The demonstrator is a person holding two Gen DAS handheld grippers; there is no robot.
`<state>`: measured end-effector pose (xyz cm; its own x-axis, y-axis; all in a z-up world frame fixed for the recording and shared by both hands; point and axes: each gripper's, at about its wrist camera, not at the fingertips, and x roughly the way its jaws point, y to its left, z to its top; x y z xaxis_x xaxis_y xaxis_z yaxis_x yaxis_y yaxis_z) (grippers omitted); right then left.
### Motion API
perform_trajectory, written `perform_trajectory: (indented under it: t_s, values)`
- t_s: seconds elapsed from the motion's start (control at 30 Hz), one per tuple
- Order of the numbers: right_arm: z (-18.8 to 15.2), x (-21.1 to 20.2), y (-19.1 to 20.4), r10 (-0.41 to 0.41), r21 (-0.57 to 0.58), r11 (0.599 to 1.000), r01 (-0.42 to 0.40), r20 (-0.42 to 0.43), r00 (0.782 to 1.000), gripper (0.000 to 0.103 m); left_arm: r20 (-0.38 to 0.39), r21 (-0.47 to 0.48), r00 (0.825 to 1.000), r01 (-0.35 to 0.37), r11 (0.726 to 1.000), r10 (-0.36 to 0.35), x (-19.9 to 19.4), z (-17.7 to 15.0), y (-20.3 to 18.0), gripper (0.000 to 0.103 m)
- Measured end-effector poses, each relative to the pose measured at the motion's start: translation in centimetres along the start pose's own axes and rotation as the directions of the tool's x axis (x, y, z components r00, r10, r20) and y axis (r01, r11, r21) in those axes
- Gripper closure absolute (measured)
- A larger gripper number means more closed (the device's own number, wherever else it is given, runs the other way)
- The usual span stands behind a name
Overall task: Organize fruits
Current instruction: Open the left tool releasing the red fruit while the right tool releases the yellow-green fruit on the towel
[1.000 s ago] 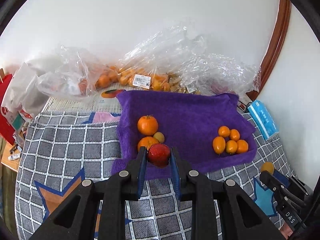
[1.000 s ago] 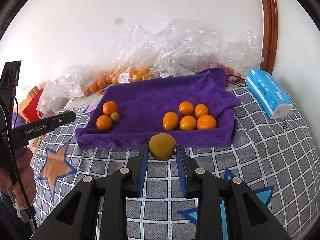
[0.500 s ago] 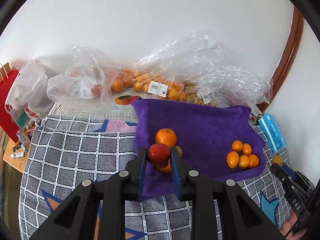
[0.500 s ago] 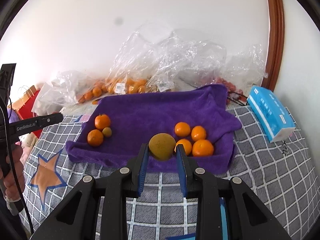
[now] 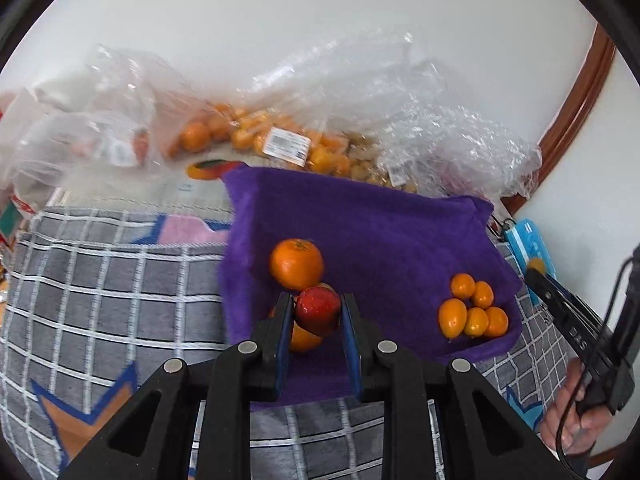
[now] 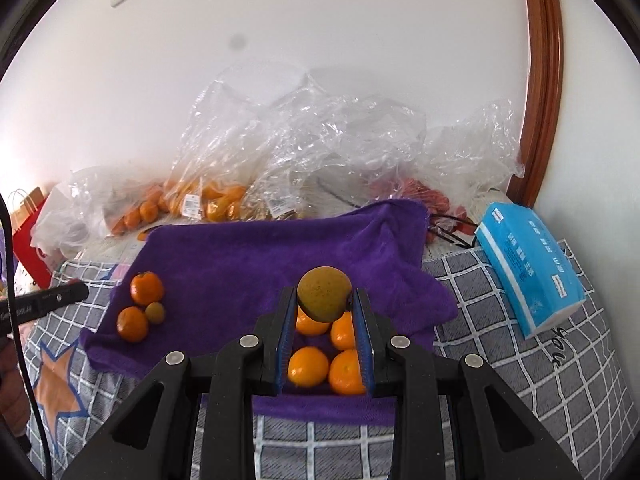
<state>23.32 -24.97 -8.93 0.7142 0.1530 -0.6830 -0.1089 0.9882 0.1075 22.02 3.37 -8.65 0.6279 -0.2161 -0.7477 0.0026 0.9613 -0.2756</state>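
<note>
The red fruit [image 5: 318, 310] and a finger [image 5: 280, 332] hide most of one orange [image 5: 302, 338] on the purple towel [image 5: 380, 232]. Fruit in the plastic bags [image 5: 280, 128] is smeared, perhaps mandarins. The hand [image 5: 576, 412] is cut off at the frame's edge.

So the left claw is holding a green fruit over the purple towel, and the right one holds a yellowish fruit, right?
Not quite: the left claw holds a red fruit, not green, as the left wrist view shows. The right claw does hold a yellowish fruit over the purple towel.
</note>
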Motion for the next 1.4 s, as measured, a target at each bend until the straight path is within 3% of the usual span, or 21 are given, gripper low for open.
perform_trajectory:
  t_s: [0.2, 0.43, 0.63, 0.87, 0.97, 1.13, 1.2, 1.27, 1.4]
  values:
    - [0.0, 3.9, -1.2, 0.003, 0.020, 1.000, -0.002, -0.041, 0.999, 0.075, -0.061, 0.063, 0.998, 0.009, 0.998, -0.005, 3.1, -0.6, -2.8, 0.081]
    - [-0.4, 7.1, -1.9, 0.005, 0.045, 0.999, -0.001, -0.083, 0.997, 0.075, -0.093, 0.071, 0.996, 0.001, 0.997, 0.005, 5.7, -0.7, -3.6, 0.081]
    - [-1.0, 8.3, -1.8, 0.007, 0.051, 0.999, -0.002, -0.105, 0.994, 0.075, -0.098, 0.110, 0.994, -0.032, 0.993, 0.043, 6.6, -1.2, -4.0, 0.081]
    - [-1.4, 8.0, -1.7, 0.000, 0.045, 0.999, 0.004, -0.094, 0.996, 0.075, -0.103, 0.087, 0.994, -0.035, 0.996, 0.044, 6.9, -1.3, -3.6, 0.081]
    - [-1.4, 7.7, -1.7, -0.005, 0.048, 0.999, 0.011, -0.128, 0.992, 0.073, -0.110, 0.089, 0.992, -0.044, 0.995, 0.053, 6.5, -1.4, -3.8, 0.079]
    - [-1.1, 4.4, -1.4, 0.009, 0.085, 0.996, 0.001, -0.118, 0.993, 0.061, -0.040, 0.097, 0.998, -0.052, 0.994, 0.056, 2.9, -1.6, -4.1, 0.057]
    - [-0.9, 2.4, -0.9, -0.005, 0.083, 0.996, 0.013, -0.093, 0.996, 0.047, 0.002, 0.103, 0.998, -0.059, 0.993, 0.060, 0.5, -2.0, -4.4, 0.050]
    - [-0.9, -0.3, -0.1, -0.019, 0.077, 0.997, 0.024, -0.070, 0.997, 0.041, 0.051, 0.111, 0.997, -0.067, 0.992, 0.061, -2.0, -2.7, -4.5, 0.047]
    - [-1.2, -4.7, 1.1, -0.029, 0.066, 0.997, 0.032, -0.053, 0.998, 0.036, 0.133, 0.094, 0.988, -0.095, 0.991, 0.082, -6.8, -4.3, -4.3, 0.030]
